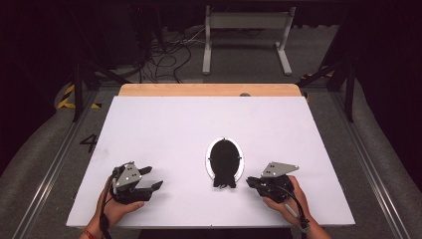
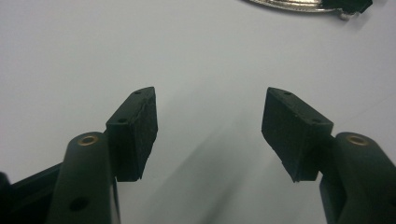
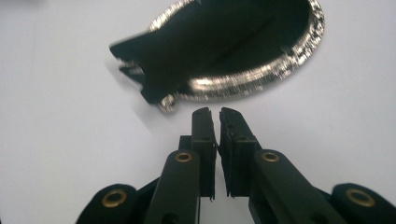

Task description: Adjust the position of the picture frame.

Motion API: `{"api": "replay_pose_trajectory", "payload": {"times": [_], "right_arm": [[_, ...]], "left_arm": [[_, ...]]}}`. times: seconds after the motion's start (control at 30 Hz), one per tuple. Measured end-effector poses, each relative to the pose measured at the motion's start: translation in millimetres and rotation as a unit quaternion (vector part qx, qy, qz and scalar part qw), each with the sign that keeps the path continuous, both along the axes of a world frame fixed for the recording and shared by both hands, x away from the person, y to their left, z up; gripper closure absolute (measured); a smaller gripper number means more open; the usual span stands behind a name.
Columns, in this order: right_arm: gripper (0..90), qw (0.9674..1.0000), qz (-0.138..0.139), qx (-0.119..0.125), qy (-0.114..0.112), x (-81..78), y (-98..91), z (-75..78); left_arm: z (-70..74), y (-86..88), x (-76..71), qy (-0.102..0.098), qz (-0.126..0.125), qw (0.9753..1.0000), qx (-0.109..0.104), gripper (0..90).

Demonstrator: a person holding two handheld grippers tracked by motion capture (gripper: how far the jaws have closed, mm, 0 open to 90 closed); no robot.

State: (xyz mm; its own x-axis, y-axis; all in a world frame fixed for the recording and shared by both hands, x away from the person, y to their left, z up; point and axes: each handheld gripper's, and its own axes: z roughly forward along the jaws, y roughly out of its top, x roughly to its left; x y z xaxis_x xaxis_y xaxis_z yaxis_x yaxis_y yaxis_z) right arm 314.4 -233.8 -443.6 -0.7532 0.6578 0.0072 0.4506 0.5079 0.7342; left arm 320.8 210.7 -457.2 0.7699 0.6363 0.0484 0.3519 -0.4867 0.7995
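Note:
An oval frame (image 1: 225, 159) with a shiny silver rim and a black back lies flat on the white table (image 1: 164, 124), slightly right of centre near the front. A black tab sticks out of its near end. My left gripper (image 1: 152, 178) rests at the front left, well apart from the frame, pointing right. Its jaws stand open over bare table in the left gripper view (image 2: 210, 126), with the frame's rim (image 2: 289, 4) far ahead. My right gripper (image 1: 250, 181) sits just right of the frame's near end. It is shut (image 3: 214, 116) with nothing between its pads, its tips a short way from the rim (image 3: 243, 88).
A wooden strip (image 1: 209, 89) runs along the table's far edge. Beyond it on the floor stand a white metal stand (image 1: 246, 30) and loose cables (image 1: 169, 55). Dark rails flank the table on both sides.

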Motion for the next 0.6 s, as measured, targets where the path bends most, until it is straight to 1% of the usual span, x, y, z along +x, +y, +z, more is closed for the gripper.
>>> {"api": "replay_pose_trajectory", "payload": {"times": [0.03, 0.1, 0.17, 0.23, 0.3, 0.4, 0.47, 0.5, 0.6], "right_arm": [[83.9, 1.0, -0.002, -0.002, -0.003, -0.8, -4.1, -0.4], [83.4, 0.9999, -0.007, 0.014, -0.005, -1.5, -12.4, 0.6], [81.7, 0.9997, -0.014, 0.016, -0.014, -2.0, -17.4, 5.4], [81.2, 0.9994, -0.016, 0.028, -0.016, -2.4, -19.7, 8.3], [79.4, 0.9993, -0.016, 0.029, -0.018, -3.6, -19.9, 9.9], [77.9, 0.9996, -0.006, 0.022, -0.016, -5.3, -15.9, 8.7], [75.6, 0.9997, 0.0, 0.019, -0.013, -5.6, -12.4, 6.8], [74.5, 0.9998, 0.002, 0.017, -0.012, -5.6, -11.2, 6.2], [73.4, 0.9998, 0.005, 0.017, -0.008, -4.9, -7.3, 4.6]], "left_arm": [[-0.6, -0.6, -0.1, -0.001, -0.003, 1.0, 0.002, 35.1], [-1.7, -1.8, -0.5, 0.001, -0.002, 1.0, 0.004, 33.6], [-2.4, -2.5, -0.6, 0.002, -0.003, 1.0, 0.006, 32.2], [-2.5, -2.5, -1.4, -0.002, -0.004, 0.9999, 0.011, 31.0], [-2.3, -1.2, -1.1, 0.0, -0.001, 1.0, 0.009, 29.2], [-2.5, 0.8, 0.3, -0.002, 0.005, 1.0, 0.008, 26.5], [-3.4, 1.5, 1.3, -0.004, 0.009, 0.9999, 0.012, 25.4], [-3.9, 2.6, 2.3, -0.001, 0.01, 0.9999, 0.009, 24.8], [-4.0, 4.3, 3.3, -0.001, 0.008, 0.9999, 0.008, 23.3]]}}
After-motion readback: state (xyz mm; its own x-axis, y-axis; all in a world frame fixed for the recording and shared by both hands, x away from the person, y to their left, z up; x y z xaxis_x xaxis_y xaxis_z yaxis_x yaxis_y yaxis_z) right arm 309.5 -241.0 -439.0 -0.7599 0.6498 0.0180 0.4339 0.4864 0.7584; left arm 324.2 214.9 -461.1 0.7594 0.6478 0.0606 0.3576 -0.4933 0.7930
